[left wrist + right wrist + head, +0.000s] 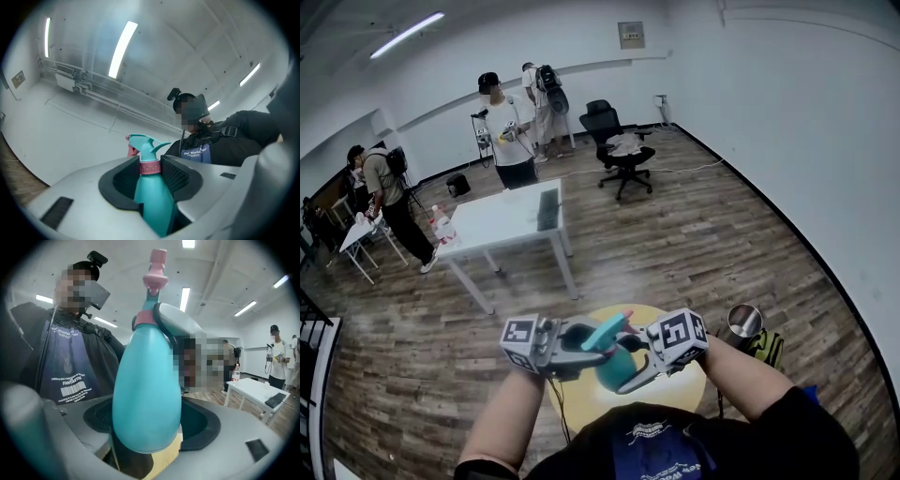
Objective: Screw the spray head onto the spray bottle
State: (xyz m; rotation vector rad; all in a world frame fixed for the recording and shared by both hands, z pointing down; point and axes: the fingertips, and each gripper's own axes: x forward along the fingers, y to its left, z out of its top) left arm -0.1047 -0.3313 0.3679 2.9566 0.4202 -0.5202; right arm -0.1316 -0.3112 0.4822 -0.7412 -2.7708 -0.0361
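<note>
I hold a teal spray bottle (619, 367) in the air over a round yellow table (577, 396). Its teal spray head (606, 331) with a pink nozzle sits on the neck, tilted up to the right. My left gripper (574, 345) is shut on the pink collar (150, 167) just under the spray head (144, 143). My right gripper (643, 362) is shut on the bottle's wide body (147, 394), which fills the space between its pads. In the right gripper view the pink nozzle (156, 268) points up and the left gripper's grey jaw shows at the collar (142, 318).
A metal cup (743, 321) stands at the round table's right edge. Farther off on the wooden floor are a white table (502, 220) and a black office chair (619, 145). Several people stand at the back left.
</note>
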